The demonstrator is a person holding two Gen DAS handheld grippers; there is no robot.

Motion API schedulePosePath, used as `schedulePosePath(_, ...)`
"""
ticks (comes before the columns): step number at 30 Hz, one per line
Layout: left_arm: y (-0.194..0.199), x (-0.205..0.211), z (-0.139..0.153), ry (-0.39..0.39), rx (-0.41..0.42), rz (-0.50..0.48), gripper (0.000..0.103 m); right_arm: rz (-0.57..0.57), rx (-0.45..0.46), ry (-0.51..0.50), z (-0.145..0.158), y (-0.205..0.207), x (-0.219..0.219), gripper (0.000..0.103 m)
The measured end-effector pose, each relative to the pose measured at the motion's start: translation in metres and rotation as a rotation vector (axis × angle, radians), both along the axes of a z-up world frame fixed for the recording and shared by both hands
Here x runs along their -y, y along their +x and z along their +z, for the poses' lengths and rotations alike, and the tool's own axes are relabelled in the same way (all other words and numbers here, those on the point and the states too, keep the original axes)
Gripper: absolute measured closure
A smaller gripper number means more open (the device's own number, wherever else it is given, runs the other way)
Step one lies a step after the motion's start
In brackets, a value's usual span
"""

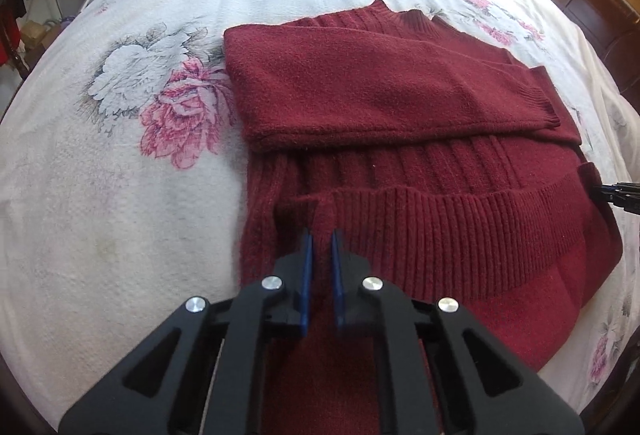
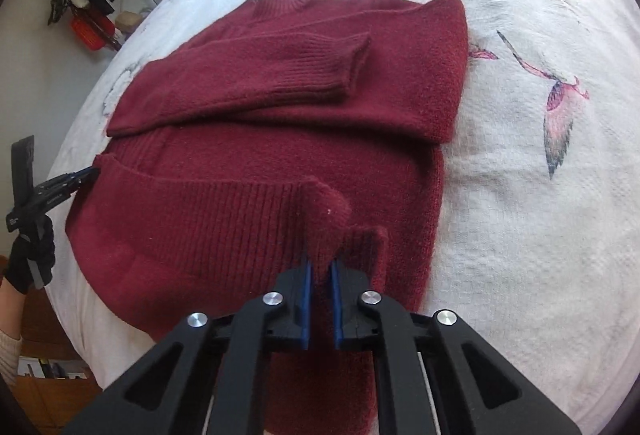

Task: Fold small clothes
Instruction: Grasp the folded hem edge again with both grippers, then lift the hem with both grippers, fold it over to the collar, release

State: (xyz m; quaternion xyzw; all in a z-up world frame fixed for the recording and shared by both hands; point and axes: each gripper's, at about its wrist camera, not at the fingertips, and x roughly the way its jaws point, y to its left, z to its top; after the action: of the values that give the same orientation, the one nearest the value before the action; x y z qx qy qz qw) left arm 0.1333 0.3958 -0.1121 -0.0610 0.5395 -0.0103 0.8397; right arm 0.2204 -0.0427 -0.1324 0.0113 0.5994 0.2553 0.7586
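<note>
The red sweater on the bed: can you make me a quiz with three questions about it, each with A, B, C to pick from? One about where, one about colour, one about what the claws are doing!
1. Where do the sweater's sleeves lie?
A. Folded across its chest
B. Hanging off the bed
C. Tucked under a pillow

2. What colour are the flowers on the bedspread?
A. Blue
B. Pink
C. Yellow

3. What are the two claws doing?
A. Both open above the bed
B. Both pinching the sweater's hem
C. One holding a hanger

Answers:
1. A: both sleeves cross the body of the sweater.
2. B: the flowers on the white bedspread are pink.
3. B: the left claw and the right claw each have red knit bunched between their blue pads, at the ribbed hem.
</note>
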Motion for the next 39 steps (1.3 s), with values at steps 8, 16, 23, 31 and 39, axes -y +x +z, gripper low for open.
schedulePosePath(8, -0.039, 0.001, 0.045, -0.002, 0.140, 0.005, 0.098, -0.039, 0.099, 0.132, 0.053, -0.028, 0.028, 0.096)
schedulePosePath(16, -0.024, -0.005, 0.109, -0.013, 0.299, 0.045, 0.098, -0.076, 0.198, 0.196, 0.112, -0.018, 0.045, 0.096)
schedulePosePath(23, 0.041, -0.001, 0.149, 0.043, 0.416, 0.071, 0.098, -0.097, 0.318, 0.176, 0.161, 0.034, 0.032, 0.096)
schedulePosePath(31, 0.140, -0.025, 0.132, 0.080, 0.403, 0.172, 0.098, -0.165, 0.316, 0.103, 0.151, 0.133, 0.013, 0.096)
schedulePosePath(39, 0.205, -0.036, 0.059, 0.127, 0.284, 0.209, 0.098, -0.228, 0.214, 0.030, 0.078, 0.204, -0.003, 0.096)
